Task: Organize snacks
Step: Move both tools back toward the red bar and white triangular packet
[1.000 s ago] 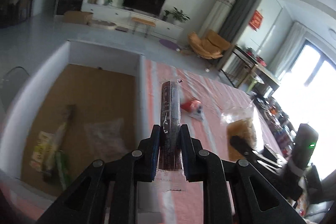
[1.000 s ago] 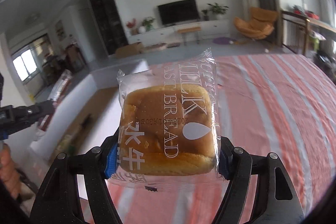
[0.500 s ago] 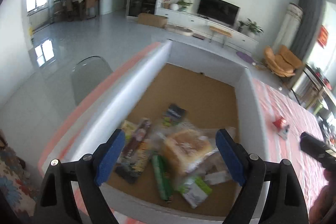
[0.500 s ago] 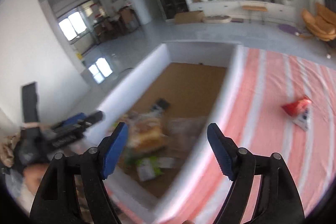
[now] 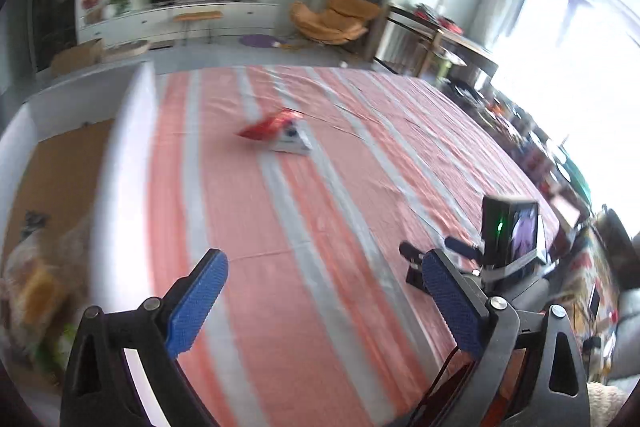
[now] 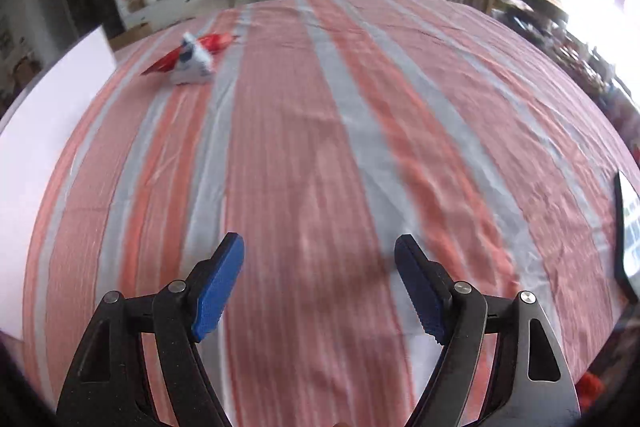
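No legible text (all blurred)

Striped tablecloth [image 6: 320, 147] wide open; only red-and-white snack packets [image 6: 188, 61] far toward box. White box wall [image 5: 120, 187] bounds cloth's left edge; tablet [image 6: 626, 227] at right edge.

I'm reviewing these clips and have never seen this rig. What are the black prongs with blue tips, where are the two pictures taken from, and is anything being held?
A person holds a handheld two-finger gripper in each hand; each carries a fisheye camera looking along its fingers. One picture shows the left gripper, jaws opening with nothing between them; the other shows the right gripper, open and empty. Both look over a pink-and-grey striped tablecloth. On it lie a red foil snack packet and a white-and-blue snack packet, touching each other. At the left stands a white-walled cardboard box with blurred snacks inside.
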A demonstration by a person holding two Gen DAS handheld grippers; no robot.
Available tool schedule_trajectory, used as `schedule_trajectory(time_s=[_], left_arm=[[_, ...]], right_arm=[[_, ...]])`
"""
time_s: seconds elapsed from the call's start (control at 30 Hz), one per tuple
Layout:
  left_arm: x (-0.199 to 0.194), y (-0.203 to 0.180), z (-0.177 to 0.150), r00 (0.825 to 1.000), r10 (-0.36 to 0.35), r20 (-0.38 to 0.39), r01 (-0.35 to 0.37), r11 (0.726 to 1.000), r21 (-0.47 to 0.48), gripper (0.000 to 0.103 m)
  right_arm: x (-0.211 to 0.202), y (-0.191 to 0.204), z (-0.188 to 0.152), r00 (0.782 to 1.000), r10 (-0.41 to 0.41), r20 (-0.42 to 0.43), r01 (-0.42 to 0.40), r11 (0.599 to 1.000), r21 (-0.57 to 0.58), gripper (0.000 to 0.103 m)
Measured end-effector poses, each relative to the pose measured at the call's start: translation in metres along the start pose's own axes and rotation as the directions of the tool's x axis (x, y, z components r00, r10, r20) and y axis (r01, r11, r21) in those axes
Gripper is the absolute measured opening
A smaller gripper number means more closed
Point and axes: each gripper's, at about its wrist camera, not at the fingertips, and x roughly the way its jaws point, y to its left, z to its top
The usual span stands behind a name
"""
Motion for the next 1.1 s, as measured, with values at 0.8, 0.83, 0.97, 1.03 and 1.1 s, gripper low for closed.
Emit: schedule_trajectory(time_s=[0.8, 0.83, 0.97, 1.03, 1.1], left_arm=[[0.144, 0.038, -0.017, 0.952, 0.288, -0.102, -0.289, 0.957, -0.002, 0.097], [0.144, 0.039, -0.017, 0.952, 0.287, -0.102, -0.289, 0.957, -0.001, 0.097], [0.145, 0.039, -0.017, 0.952, 0.287, -0.107, -0.289, 0.957, -0.001, 0.1], [0.145, 0.039, -0.017, 0.951, 0.287, -0.112, -0.289, 0.957, 0.003, 0.102], [0.146, 0.039, -0.017, 0.951, 0.288, -0.115, -0.289, 0.957, 0.007, 0.103]], right_arm=[[-0.004, -0.016, -0.012, 0.996, -0.089, 0.006, 0.089, 0.995, 0.049, 0.085], [-0.005, -0.016, -0.013, 0.996, -0.089, 0.007, 0.088, 0.995, 0.049, 0.085], [-0.006, -0.017, -0.013, 0.996, -0.084, 0.007, 0.084, 0.995, 0.049, 0.086], [-0.008, -0.019, -0.012, 0.998, -0.069, 0.002, 0.069, 0.996, 0.049, 0.086], [-0.009, -0.022, -0.005, 1.0, -0.013, -0.008, 0.014, 0.997, 0.072, 0.085]])
